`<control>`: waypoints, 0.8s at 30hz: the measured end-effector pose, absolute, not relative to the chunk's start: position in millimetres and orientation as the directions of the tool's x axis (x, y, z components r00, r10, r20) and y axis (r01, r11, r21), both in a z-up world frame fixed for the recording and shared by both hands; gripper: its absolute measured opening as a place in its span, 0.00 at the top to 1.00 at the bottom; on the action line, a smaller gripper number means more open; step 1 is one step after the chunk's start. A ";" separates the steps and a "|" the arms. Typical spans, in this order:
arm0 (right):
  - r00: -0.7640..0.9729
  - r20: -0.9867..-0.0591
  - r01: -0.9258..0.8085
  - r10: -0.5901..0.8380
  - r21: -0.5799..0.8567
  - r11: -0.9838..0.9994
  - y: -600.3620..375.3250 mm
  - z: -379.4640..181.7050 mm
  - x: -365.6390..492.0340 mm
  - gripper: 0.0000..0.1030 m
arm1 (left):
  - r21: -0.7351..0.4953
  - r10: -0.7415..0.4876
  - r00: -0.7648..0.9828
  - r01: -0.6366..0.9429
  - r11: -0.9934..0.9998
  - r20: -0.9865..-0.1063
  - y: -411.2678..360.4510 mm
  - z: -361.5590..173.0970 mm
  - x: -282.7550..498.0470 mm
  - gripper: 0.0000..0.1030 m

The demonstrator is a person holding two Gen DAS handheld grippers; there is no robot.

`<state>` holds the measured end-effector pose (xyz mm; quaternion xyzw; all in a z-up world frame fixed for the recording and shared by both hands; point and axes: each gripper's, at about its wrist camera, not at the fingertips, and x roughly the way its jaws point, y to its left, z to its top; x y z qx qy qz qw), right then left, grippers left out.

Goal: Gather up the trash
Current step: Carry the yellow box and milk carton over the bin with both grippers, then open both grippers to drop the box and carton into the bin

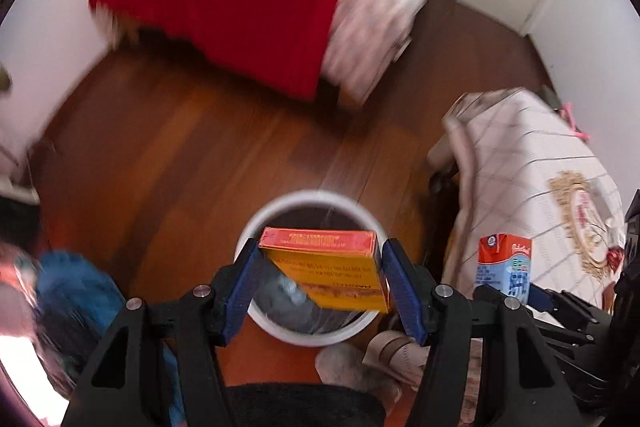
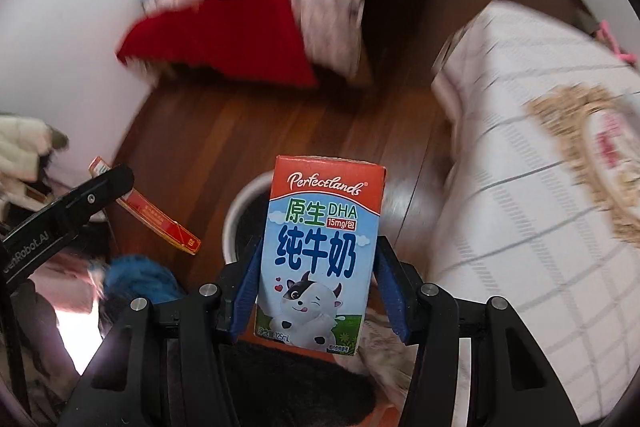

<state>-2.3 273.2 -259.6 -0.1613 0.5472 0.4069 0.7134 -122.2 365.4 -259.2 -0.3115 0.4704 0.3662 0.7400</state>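
My left gripper [image 1: 320,259] is shut on a yellow and red box [image 1: 332,269] and holds it right above a white round trash bin [image 1: 276,211] on the wooden floor. The box also shows in the right wrist view [image 2: 156,217], with the left gripper's black arm beside it. My right gripper [image 2: 318,259] is shut on a blue and red milk carton [image 2: 320,247], upright, in front of the bin's rim [image 2: 244,199]. The carton also shows at the right of the left wrist view [image 1: 504,263].
A bed with a white checked cover [image 1: 532,163] stands to the right. A pile of red, pink and light blue cloth [image 1: 256,19] hangs at the back. A blue fluffy thing [image 1: 68,275] lies at the left. Slippers [image 1: 360,363] lie near the bin.
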 end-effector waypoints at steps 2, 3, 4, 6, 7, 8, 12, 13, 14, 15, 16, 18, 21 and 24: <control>0.025 -0.935 -0.755 0.355 0.215 0.620 293.2 -295.7 -3.5 0.46 | -0.142 0.187 0.273 -0.845 0.516 -0.944 378.9 -287.1 -125.7 0.43; 0.007 -0.944 -0.751 0.330 0.213 0.625 301.3 -311.4 -2.1 0.46 | -0.153 0.155 0.264 -0.848 0.507 -0.952 384.9 -301.8 -126.8 0.43; -0.019 -0.953 -0.751 0.303 0.213 0.625 311.0 -329.8 -2.4 0.46 | -0.159 0.129 0.255 -0.851 0.500 -0.958 390.1 -314.5 -127.0 0.43; -0.043 -0.963 -0.749 0.265 0.206 0.630 320.8 -351.8 1.3 0.46 | -0.155 0.102 0.233 -0.859 0.488 -0.967 398.4 -333.0 -128.6 0.45; -0.059 -0.968 -0.751 0.244 0.204 0.628 326.2 -363.2 2.5 0.46 | -0.149 0.095 0.220 -0.863 0.482 -0.971 401.1 -340.2 -128.1 0.45; -0.072 -0.971 -0.749 0.229 0.204 0.630 331.5 -374.0 3.6 0.46 | -0.147 0.088 0.213 -0.867 0.477 -0.973 403.3 -345.0 -129.5 0.42; -0.117 -0.973 -0.747 0.197 0.217 0.629 345.9 -400.7 10.4 0.45 | -0.136 0.077 0.190 -0.884 0.447 -0.979 408.6 -358.5 -135.6 0.41; -0.134 -0.972 -0.746 0.194 0.228 0.626 352.4 -405.4 11.6 0.45 | -0.133 0.078 0.186 -0.886 0.443 -0.979 410.2 -357.5 -140.6 0.40; -0.153 -0.969 -0.743 0.194 0.242 0.624 356.4 -411.1 13.5 0.44 | -0.127 0.083 0.181 -0.890 0.438 -0.980 412.0 -356.0 -147.0 0.32; -0.168 -0.966 -0.741 0.195 0.254 0.622 357.9 -415.0 14.1 0.44 | -0.114 0.092 0.170 -0.894 0.434 -0.981 412.7 -356.4 -148.8 0.25; -0.181 -0.964 -0.742 0.194 0.263 0.617 360.1 -419.2 13.3 0.43 | -0.103 0.103 0.161 -0.898 0.429 -0.982 413.3 -355.3 -151.6 0.13; -0.186 -0.961 -0.745 0.203 0.272 0.609 360.9 -422.5 13.9 0.21 | -0.089 0.130 0.156 -0.905 0.415 -0.979 412.9 -350.8 -159.9 0.08; -0.185 -0.963 -0.754 0.197 0.268 0.599 362.1 -425.4 13.9 0.06 | -0.069 0.163 0.145 -0.914 0.399 -0.976 409.3 -344.5 -169.2 0.08; -0.160 -0.970 -0.771 0.183 0.238 0.591 361.1 -420.6 8.7 0.00 | -0.059 0.189 0.143 -0.919 0.390 -0.972 401.0 -337.4 -176.5 0.08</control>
